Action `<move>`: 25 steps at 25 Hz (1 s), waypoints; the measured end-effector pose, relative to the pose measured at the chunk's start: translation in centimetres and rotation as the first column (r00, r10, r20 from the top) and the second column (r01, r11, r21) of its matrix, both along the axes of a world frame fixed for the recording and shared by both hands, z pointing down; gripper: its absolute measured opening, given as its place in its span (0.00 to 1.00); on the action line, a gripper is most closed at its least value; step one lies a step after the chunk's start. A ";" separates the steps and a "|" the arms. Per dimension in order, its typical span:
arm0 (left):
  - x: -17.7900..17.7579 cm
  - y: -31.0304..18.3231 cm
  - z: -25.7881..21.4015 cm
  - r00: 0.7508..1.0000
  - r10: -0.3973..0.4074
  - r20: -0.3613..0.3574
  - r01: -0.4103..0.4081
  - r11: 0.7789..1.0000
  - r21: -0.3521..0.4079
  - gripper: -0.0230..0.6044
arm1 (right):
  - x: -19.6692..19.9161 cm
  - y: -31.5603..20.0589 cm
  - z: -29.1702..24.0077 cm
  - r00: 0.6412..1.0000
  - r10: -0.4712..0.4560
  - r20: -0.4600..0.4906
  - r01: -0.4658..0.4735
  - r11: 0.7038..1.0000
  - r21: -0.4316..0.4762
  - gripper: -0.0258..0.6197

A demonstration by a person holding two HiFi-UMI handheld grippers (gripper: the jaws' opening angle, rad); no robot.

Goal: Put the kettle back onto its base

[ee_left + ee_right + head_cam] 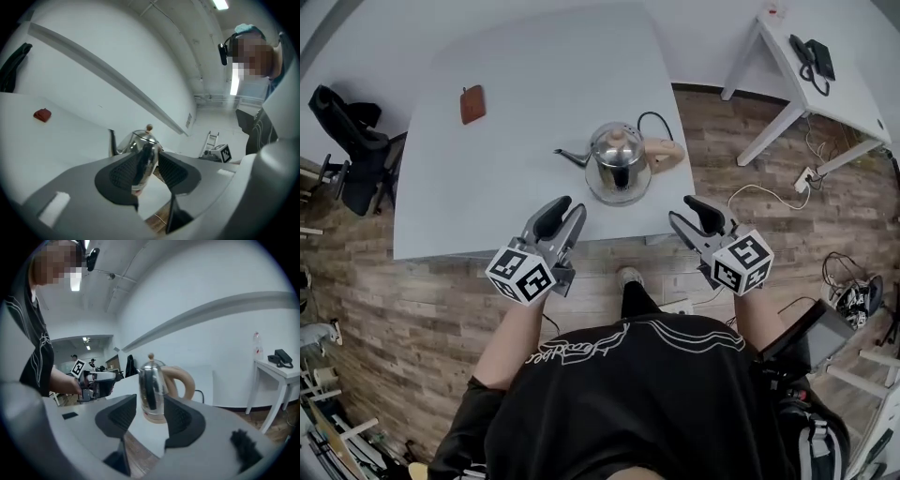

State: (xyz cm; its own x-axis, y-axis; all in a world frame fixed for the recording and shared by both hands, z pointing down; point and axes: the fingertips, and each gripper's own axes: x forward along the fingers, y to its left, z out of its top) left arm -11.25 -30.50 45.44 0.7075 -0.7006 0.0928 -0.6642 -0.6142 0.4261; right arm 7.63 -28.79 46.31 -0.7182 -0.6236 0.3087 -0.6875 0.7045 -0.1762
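A shiny steel kettle (619,161) with a tan handle (667,152) and a thin spout stands upright on its round base (602,195), near the front edge of the white table (487,187). A black cord (652,117) runs off behind it. My left gripper (567,208) hangs at the table's front edge, left of the kettle, open and empty. My right gripper (684,211) is to the right of it, also open and empty. In the left gripper view the kettle (140,145) shows beyond the parted jaws (150,164). The right gripper view shows the kettle (152,385) the same way, clear of the jaws (150,416).
A red-brown pouch (472,103) lies at the table's far left. A black chair (347,141) stands left of the table. At the right is a second white table (834,94) with a black phone (814,56), and a power strip (806,178) with cables lies on the wooden floor.
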 end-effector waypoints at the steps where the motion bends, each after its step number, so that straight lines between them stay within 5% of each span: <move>1: 0.6 1.4 -0.6 1.000 0.021 0.018 -0.021 1.000 0.000 0.25 | -0.6 1.5 -1.1 1.000 -0.022 0.005 0.022 1.000 0.012 0.34; 3: 1.9 4.1 -2.1 0.997 0.062 0.047 -0.062 0.998 -0.002 0.15 | -1.6 4.3 -3.1 0.998 -0.052 0.024 0.051 0.998 0.037 0.32; 5: 3.3 6.8 -4.0 0.993 0.106 0.051 -0.107 0.994 0.011 0.06 | -1.9 6.8 -5.1 0.998 -0.058 0.040 0.055 0.996 0.068 0.16; 8: 5.1 11.0 -6.4 0.983 0.165 0.076 -0.168 0.985 0.028 0.05 | -2.3 10.2 -7.4 0.994 -0.067 0.085 0.060 0.995 0.078 0.06; 13: 7.5 17.1 -8.3 0.939 0.259 0.226 -0.277 0.960 0.048 0.05 | -4.1 15.1 -8.5 0.994 -0.096 0.057 0.092 0.993 0.071 0.05; 21: 7.4 21.8 -9.0 0.934 0.301 0.192 -0.310 0.951 0.014 0.05 | -6.5 18.9 -10.0 0.981 -0.108 0.160 0.113 0.993 -0.021 0.05; 25: 7.2 22.8 -9.5 0.936 0.310 0.169 -0.314 0.949 0.000 0.05 | -6.9 19.9 -10.1 0.986 -0.111 0.127 0.114 0.993 -0.017 0.05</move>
State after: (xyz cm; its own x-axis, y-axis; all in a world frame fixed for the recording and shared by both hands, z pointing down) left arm -4.09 -7.69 35.98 0.8673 -0.4508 0.2111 -0.4967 -0.8115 0.3078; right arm 0.71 -8.87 36.22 -0.8174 -0.5299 0.2258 -0.5753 0.7705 -0.2745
